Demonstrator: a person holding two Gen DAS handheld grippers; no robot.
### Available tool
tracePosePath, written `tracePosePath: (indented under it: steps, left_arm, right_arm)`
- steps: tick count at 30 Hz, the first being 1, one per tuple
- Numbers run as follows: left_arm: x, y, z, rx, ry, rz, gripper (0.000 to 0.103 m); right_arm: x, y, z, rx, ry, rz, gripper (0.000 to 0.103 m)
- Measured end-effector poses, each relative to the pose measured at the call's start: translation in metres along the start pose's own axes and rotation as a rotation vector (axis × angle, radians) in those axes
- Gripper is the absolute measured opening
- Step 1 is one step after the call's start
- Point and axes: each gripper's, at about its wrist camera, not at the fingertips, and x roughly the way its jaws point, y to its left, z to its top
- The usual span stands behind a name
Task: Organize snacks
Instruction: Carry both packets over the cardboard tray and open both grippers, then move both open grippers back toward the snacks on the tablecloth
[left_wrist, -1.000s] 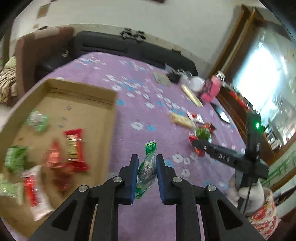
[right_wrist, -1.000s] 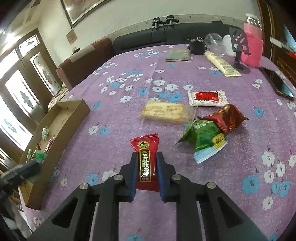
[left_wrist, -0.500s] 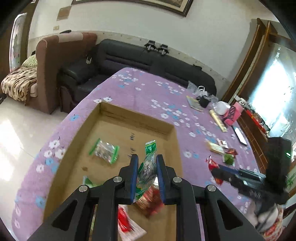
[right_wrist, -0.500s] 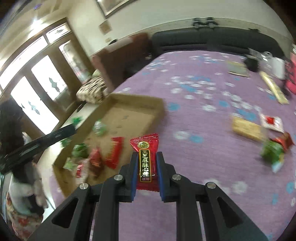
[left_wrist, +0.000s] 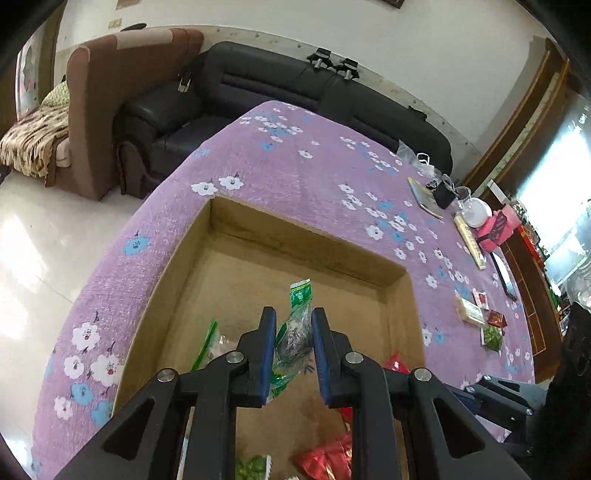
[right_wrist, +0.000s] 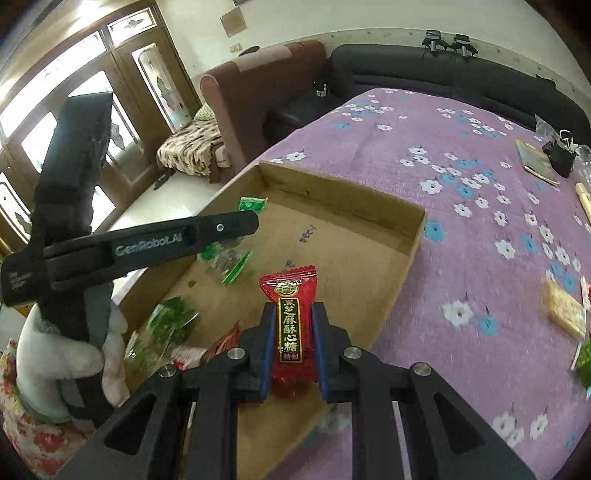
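Left gripper (left_wrist: 293, 332) is clamped on a green and clear snack packet (left_wrist: 295, 325), held upright between the blue pads above the open cardboard box (left_wrist: 310, 236). The packet's green top sticks out past the fingertips.

Right gripper (right_wrist: 293, 332) is clamped on a red candy packet (right_wrist: 290, 321) with a black label strip, also held upright, over the near right part of the same box (right_wrist: 343, 199).

The box sits on a table covered by a purple flowered cloth (left_wrist: 295, 166), at the table's edge nearest the floor. Inside the box in the right wrist view: a green packet (right_wrist: 252, 204) near the far left wall, a green and clear packet (right_wrist: 227, 260) mid-floor, more green packets (right_wrist: 168, 325) and red wrappers (right_wrist: 227, 341) at the near left.

The left gripper also shows in the right wrist view as a black bar (right_wrist: 177, 240) reaching across the box's left side, held by a gloved hand (right_wrist: 70, 350).

Loose snacks (left_wrist: 480, 317) lie on the cloth well apart from the box, to the right.
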Motion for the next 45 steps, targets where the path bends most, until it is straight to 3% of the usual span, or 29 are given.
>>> tracePosePath:
  steps: [7, 11, 14, 19, 27, 31, 35, 37, 45]
  left_arm:
    - [0.004, 0.01, -0.001, -0.013, 0.008, -0.009, 0.021]
    - [0.002, 0.013, -0.001, -0.027, 0.002, -0.016, 0.044]
    - [-0.003, 0.012, -0.003, -0.03, -0.012, -0.017, 0.046]
    - [-0.019, 0.0, -0.008, -0.006, -0.049, -0.016, 0.052]
    - [-0.053, -0.046, -0.027, 0.113, -0.127, 0.054, 0.071]
    - [-0.071, -0.074, -0.045, 0.185, -0.167, 0.083, 0.079]
    - [-0.085, -0.106, -0.066, 0.264, -0.181, 0.074, 0.088]
    - [-0.089, -0.122, -0.074, 0.298, -0.183, 0.065, 0.089]
    - [-0.088, -0.176, -0.1, 0.405, -0.173, 0.069, 0.089]
  right_arm:
    - [0.027, 0.002, 0.009, -0.001, 0.029, -0.015, 0.018]
    - [0.027, 0.002, 0.012, 0.007, -0.001, -0.027, 0.021]
    - [0.02, 0.0, 0.013, 0.013, -0.028, -0.021, 0.031]
    - [0.0, -0.008, 0.01, 0.037, -0.065, -0.022, 0.036]
    - [-0.035, -0.023, -0.006, 0.083, -0.115, -0.048, 0.042]
    - [-0.062, -0.035, -0.021, 0.079, -0.177, -0.123, 0.048]
    - [-0.086, -0.052, -0.038, 0.057, -0.235, -0.23, 0.065]
    - [-0.102, -0.064, -0.049, 0.061, -0.261, -0.281, 0.068]
    - [-0.141, -0.109, -0.083, 0.138, -0.301, -0.341, 0.073]
